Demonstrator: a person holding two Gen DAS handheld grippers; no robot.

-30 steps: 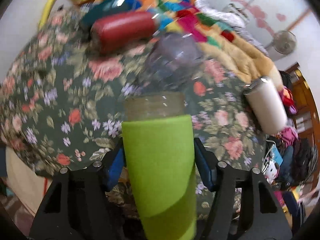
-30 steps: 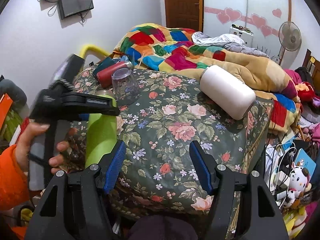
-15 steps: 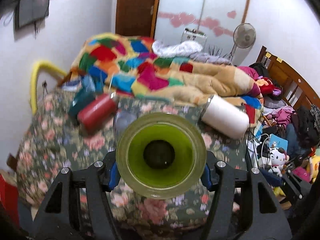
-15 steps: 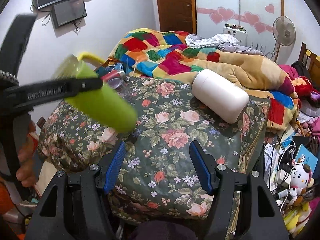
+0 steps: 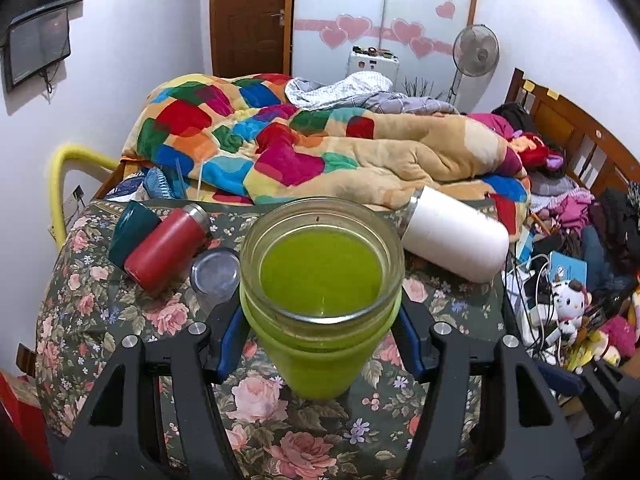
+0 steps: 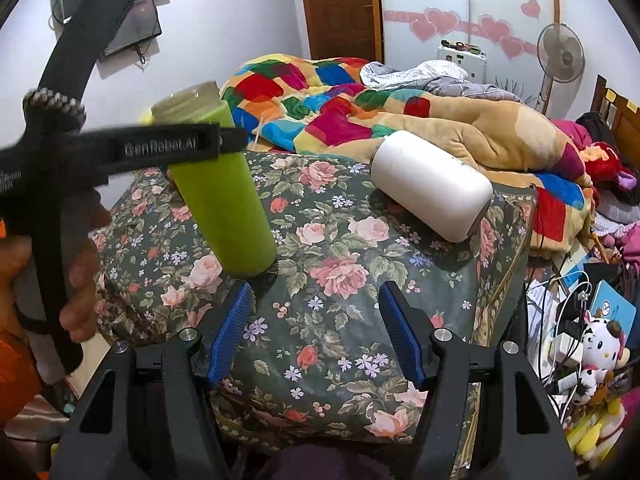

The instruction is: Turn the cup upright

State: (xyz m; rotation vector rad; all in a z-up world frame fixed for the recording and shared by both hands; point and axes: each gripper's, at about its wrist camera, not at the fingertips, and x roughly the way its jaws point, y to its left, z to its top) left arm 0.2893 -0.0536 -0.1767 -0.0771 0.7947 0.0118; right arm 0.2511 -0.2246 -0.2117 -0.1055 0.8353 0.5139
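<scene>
Green cup (image 6: 224,196) stands mouth-up at frame centre-left, base on floral cushion (image 6: 340,280), my left gripper (image 5: 320,316) clamped on it, right gripper (image 6: 314,332) apart and idle; only release left, I judge.

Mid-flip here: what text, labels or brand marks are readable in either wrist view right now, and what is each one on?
"GenRobot.AI": on the finger of the left gripper, seen in the right wrist view, shut on the green cup; slightly blurred.
Blue booklet at the right edge: has print, too small to read.
White box by the wardrobe: markings too small to read.
White cup, red cup: no text visible.
</scene>
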